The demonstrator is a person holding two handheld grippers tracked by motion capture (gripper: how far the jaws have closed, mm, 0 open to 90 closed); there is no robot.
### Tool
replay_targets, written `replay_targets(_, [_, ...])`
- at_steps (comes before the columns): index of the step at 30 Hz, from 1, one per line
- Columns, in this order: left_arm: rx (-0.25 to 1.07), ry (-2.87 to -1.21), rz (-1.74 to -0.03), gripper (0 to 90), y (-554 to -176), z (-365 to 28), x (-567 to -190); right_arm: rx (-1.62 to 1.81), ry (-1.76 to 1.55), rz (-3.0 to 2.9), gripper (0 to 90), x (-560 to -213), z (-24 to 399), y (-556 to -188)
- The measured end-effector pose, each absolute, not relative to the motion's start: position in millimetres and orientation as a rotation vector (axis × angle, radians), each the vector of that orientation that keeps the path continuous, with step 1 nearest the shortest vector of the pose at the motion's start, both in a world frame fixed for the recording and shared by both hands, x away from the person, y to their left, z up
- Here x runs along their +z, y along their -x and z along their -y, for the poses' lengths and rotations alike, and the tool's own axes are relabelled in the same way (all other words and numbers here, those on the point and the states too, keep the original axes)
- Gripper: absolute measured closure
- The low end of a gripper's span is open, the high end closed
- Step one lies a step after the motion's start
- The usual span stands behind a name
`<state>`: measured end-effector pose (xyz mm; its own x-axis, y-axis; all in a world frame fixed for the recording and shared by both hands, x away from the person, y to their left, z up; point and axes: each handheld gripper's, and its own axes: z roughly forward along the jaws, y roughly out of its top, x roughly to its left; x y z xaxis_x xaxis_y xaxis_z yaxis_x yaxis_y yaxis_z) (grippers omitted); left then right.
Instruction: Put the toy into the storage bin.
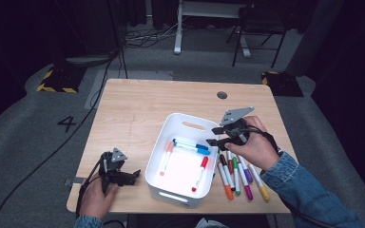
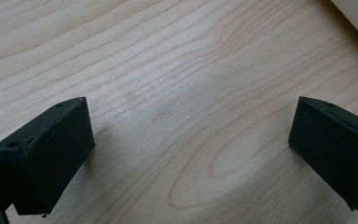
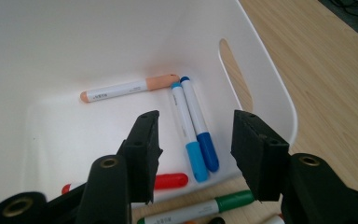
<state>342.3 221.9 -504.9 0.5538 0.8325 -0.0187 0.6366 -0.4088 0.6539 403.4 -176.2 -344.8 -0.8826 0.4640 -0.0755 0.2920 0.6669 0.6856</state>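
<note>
Left to right. The left claw [image 1: 132, 176] rests low on the table [image 1: 138, 102] near its front-left edge, jaws spread wide with bare wood between them in the left gripper view; open table lies between it and the white bin [image 1: 158, 149]. The bin stands at the table's centre front, its near wall close to the front edge. Inside lie a peach marker [image 1: 166, 158] by the left wall, two blue markers [image 1: 191, 145] side by side near the far end, and a red marker [image 1: 200, 173] by the right wall. The right claw [image 1: 215, 136] hangs over the bin's right rim, jaws apart and empty. Loose markers [image 1: 240, 178] lie just right of the bin, under the right hand.
</note>
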Motion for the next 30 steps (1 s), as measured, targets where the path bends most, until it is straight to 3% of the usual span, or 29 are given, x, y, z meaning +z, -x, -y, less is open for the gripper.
replay_targets(12, [0.414, -2.176, -1.175, 0.1, -342, -222, -505, 0.995, -0.805, -2.572, 55.2, -349, 234, -388])
replay_targets(30, [0.415, -2.176, -1.176, 0.1, -342, -222, -505, 0.725, -1.106, -2.606, 59.4, -403, 294, -376])
